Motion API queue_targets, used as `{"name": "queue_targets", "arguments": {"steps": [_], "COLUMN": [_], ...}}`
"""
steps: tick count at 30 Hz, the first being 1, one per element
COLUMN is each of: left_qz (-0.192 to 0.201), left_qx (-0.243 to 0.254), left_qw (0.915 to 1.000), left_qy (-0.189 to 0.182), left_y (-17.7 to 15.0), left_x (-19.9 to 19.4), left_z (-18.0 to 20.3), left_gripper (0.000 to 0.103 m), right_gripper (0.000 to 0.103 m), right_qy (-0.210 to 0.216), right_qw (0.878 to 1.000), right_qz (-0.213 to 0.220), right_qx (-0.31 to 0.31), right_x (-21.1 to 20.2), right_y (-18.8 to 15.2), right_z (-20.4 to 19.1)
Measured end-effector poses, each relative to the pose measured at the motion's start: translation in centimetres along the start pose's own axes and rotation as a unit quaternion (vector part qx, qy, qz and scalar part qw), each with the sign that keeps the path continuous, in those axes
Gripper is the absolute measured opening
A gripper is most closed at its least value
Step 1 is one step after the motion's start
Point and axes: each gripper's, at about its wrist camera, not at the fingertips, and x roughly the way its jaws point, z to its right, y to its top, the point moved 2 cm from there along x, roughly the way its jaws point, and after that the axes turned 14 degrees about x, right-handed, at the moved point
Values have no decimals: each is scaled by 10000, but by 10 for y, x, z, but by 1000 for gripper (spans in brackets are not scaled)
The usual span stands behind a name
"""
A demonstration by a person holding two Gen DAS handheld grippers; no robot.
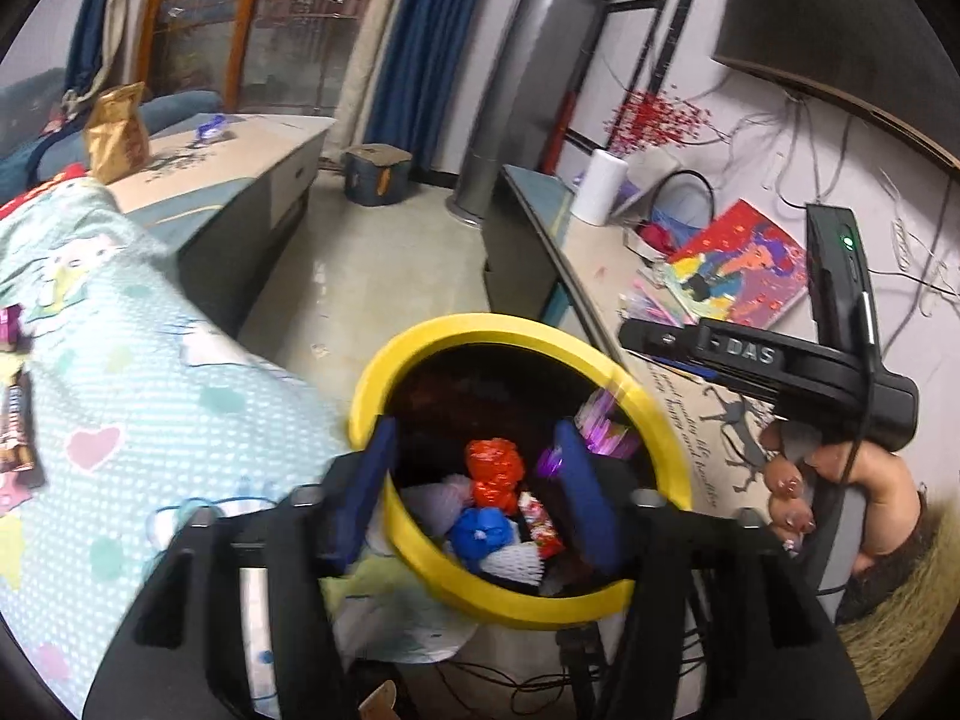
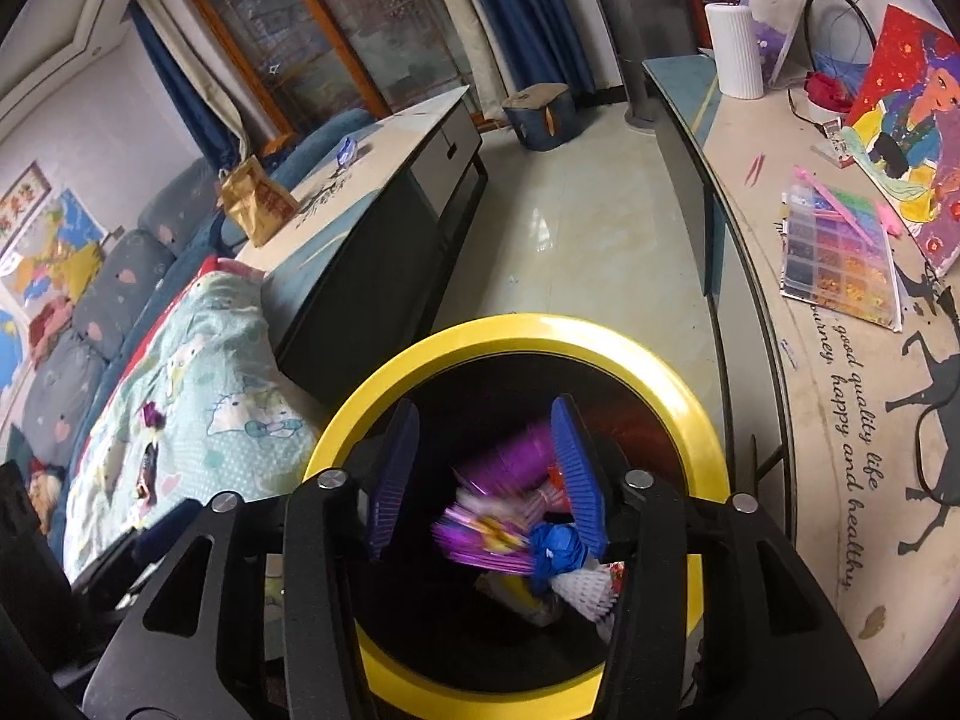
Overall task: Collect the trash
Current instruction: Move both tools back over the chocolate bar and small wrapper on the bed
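Observation:
A yellow-rimmed black bin [image 1: 528, 324] stands below both grippers and holds red [image 1: 495, 471], blue [image 1: 480, 531] and white scraps. My left gripper [image 1: 480, 483] hangs open over its near rim with nothing between the blue fingers. In the right wrist view, my right gripper [image 2: 486, 474] is open above the bin [image 2: 540, 330]. A blurred purple wrapper [image 2: 519, 456] lies loose between its fingers, with more purple foil [image 2: 480, 540] below. The same purple blur [image 1: 600, 426] shows at the bin's right side. Several wrappers [image 2: 150, 450] lie on the blanket.
A teal cartoon blanket [image 1: 150, 390] covers the sofa at the left. Behind it is a low table with a brown bag [image 1: 117, 132]. A long counter [image 2: 840, 420] at the right carries a bead box [image 2: 840, 252], a painting and a white vase [image 2: 735, 48]. A hand [image 1: 840, 480] holds the right gripper.

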Motion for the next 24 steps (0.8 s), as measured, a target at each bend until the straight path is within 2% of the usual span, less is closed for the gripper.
{"name": "queue_targets", "arguments": {"steps": [2, 4, 7, 11, 14, 24], "left_qz": [60, 94, 180, 315, 435, 714], "left_qx": [-96, -145, -196, -321, -429, -880], "left_qw": [9999, 9996, 9987, 9959, 9932, 9799], "left_qy": [71, 206, 425, 789, 994, 1643], "left_y": [-2, -3, -2, -1, -2, -9], "left_x": [-8, -15, -27, -48, -64, -114], "left_z": [-8, -15, -27, -48, -65, -130], "left_gripper": [68, 87, 95, 96, 96, 96], "right_gripper": [49, 51, 54, 55, 60, 61], "right_qy": [24, 49, 185, 341, 493, 1087], "right_qw": [10000, 10000, 9997, 9988, 9973, 9867], "right_qz": [12, 41, 65, 113, 207, 150], "right_qx": [-16, -42, -144, -331, -495, -1199], "right_x": [-1, -2, -5, -9, -15, -23], "right_y": [-2, -3, -8, -13, -19, -57], "right_z": [-3, -9, -23, -44, -63, -138]}}
